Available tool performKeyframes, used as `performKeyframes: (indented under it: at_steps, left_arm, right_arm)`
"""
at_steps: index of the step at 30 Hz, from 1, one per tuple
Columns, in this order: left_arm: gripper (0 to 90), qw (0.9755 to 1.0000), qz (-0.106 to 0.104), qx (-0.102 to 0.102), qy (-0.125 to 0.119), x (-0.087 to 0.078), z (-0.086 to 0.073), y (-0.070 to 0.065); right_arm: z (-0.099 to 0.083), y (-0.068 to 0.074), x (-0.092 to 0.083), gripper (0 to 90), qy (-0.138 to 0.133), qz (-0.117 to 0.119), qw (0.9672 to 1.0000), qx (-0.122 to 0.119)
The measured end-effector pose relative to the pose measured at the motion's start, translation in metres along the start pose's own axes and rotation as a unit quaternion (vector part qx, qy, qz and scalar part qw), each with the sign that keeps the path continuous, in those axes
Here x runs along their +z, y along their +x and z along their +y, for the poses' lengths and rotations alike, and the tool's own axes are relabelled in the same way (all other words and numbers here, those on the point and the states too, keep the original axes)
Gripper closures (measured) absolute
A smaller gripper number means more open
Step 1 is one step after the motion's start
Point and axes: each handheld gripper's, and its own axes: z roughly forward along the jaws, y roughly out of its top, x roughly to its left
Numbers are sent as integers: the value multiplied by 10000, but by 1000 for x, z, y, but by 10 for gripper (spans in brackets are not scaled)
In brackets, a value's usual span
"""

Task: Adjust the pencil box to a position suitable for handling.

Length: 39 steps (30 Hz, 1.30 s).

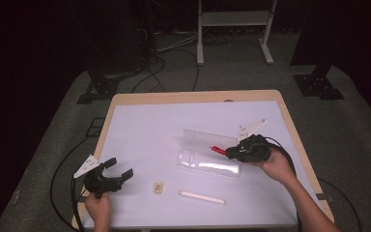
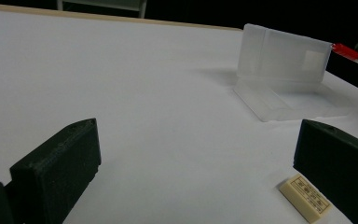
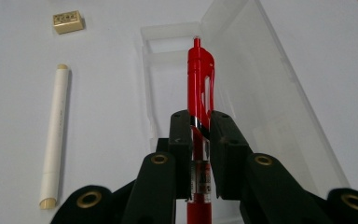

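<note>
the right hand-held gripper [image 3: 200, 133] pinched a red pen [image 3: 200, 79] above the open clear case [image 3: 261, 93] on the counter [image 1: 140, 130]. the left hand-held gripper [image 1: 117, 170] stood spread near the eraser [image 2: 306, 196].

Lying on the bench [image 1: 140, 121]: an open case [image 1: 210, 154] right of the middle, its lid standing up on the far side and its tray lying flat on the near side. Hovering at the case's right end, the right gripper [image 1: 228, 152], clamping a pen [image 3: 199, 84] that is pointing over the tray. Lying before the case, near the front edge, a stick [image 1: 202, 196], seemingly a capped marker, running roughly parallel to the case. Sitting just left of the stick, well apart from the case, an eraser [image 1: 158, 187]. Resting at the front left corner, left of the eraser, the left gripper [image 1: 121, 169], jaws spread and pointing toward the case.
</note>
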Motion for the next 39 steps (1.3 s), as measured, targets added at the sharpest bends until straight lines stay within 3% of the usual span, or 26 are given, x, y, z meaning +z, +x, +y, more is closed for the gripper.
performKeyframes:
  at_steps: [16, 25, 32, 39]
  left_arm:
    - [1, 10000, -1, -1, -7, 0, 0, 0]
    - [1, 10000, -4, 6, -13, 0, 0, 0]
    - [1, 10000, -8, 12, -18, 0, 0, 0]
    - [1, 10000, -6, 9, -16, 0, 0, 0]
  right_arm:
    - [-1, -13, 9, 788, 42, -198, 9998, 74]
    - [-1, -17, 25, 788, 138, -141, 9998, 97]
    - [0, -18, 42, 787, 340, -60, 9994, -63]
    - [3, -16, 49, 786, 360, 16, 9993, -134]
